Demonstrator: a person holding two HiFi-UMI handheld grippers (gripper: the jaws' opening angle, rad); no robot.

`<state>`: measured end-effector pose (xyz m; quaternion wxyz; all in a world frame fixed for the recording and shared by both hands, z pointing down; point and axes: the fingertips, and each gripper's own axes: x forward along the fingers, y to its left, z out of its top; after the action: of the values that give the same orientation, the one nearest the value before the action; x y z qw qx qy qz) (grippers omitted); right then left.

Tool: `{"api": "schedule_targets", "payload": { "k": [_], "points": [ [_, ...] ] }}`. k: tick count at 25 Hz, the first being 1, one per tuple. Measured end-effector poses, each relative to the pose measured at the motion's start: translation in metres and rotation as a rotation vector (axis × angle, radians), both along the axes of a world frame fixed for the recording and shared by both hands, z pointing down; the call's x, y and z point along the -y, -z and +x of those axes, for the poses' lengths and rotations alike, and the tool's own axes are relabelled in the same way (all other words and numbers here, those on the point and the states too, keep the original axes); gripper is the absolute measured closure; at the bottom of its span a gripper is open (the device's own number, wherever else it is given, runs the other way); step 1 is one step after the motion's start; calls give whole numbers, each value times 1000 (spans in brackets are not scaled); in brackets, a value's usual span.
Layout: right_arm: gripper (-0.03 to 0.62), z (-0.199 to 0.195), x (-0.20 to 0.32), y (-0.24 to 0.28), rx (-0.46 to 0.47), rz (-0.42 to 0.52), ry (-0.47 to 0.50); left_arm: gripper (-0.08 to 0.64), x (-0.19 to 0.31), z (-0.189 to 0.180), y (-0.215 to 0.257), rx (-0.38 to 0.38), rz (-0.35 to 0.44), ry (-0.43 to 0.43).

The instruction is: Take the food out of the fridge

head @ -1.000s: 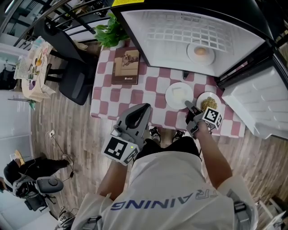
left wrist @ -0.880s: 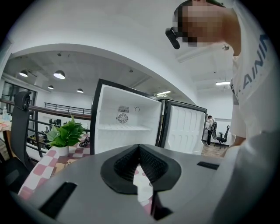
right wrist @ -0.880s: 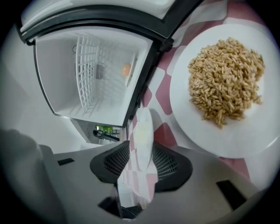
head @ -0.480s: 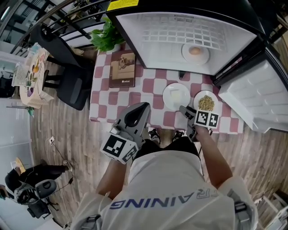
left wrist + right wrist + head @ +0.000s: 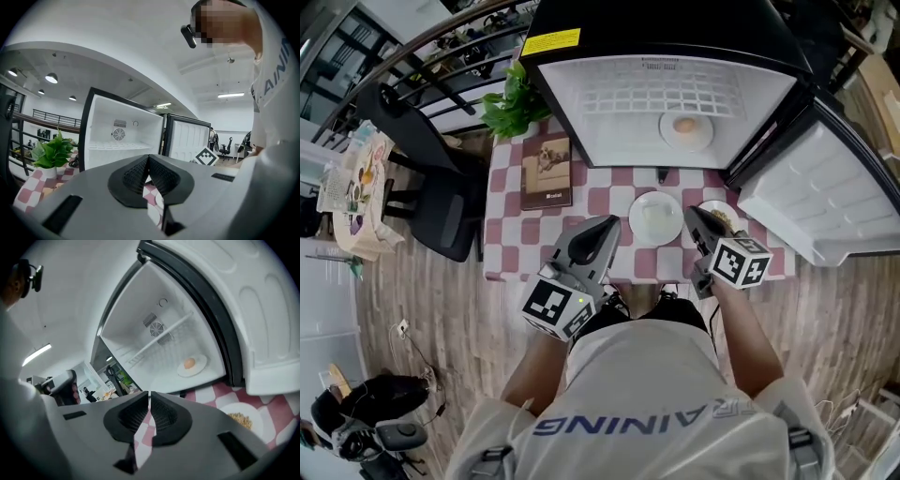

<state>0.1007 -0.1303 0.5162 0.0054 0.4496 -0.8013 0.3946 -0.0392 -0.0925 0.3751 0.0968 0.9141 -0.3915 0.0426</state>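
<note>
My left gripper [image 5: 148, 158] has its jaws pressed together at the tips, empty, and hangs over the near edge of the table with the red-and-white checked cloth [image 5: 512, 232]. My right gripper [image 5: 150, 393] has just been closing its jaws. They now stand all but touching, with only a thin slit between the ribbed pads and nothing in it. It hangs over the table's near right part, apart from the left gripper. Ahead of both stands the black fridge with a white inside [image 5: 609, 108], its white-lined door [image 5: 787, 202] swung open to the right. On the fridge's bottom lies a round white plate with an egg [image 5: 685, 127], and neither gripper touches it. On the cloth in front of the fridge sit a white plate of pale food [image 5: 656, 214] and, just to its right, a white plate of brown grains [image 5: 240, 418]. Further left are a brown book with a dog picture [image 5: 547, 172] and a green leafy plant [image 5: 511, 94].
</note>
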Motion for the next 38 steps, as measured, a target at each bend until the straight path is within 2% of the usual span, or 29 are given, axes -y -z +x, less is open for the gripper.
{"api": "schedule_targets", "payload": {
  "k": [4,8,13,18,24,32,38],
  "points": [
    [560,9,7,60,-30,167,-44,552,5,9,10,-12,37,-45],
    [561,16,4,112,-105,327,-83,552,8,13,23,-10,84,-72],
    [561,18,-1,152,-169,430,-110,552,10,4,45,-45,115,-74],
    [561,14,2,158,-152,425,-131,552,9,-7,55,-38,145,-70],
    [561,3,7,153,-131,399,-129,552,10,-24,56,-47,149,-45],
    [561,2,16,144,-110,358,-145,552,12,-30,55,-44,149,-39],
    [560,8,27,120,-84,272,-179,552,15,-33,47,-43,135,-22]
  ]
}}
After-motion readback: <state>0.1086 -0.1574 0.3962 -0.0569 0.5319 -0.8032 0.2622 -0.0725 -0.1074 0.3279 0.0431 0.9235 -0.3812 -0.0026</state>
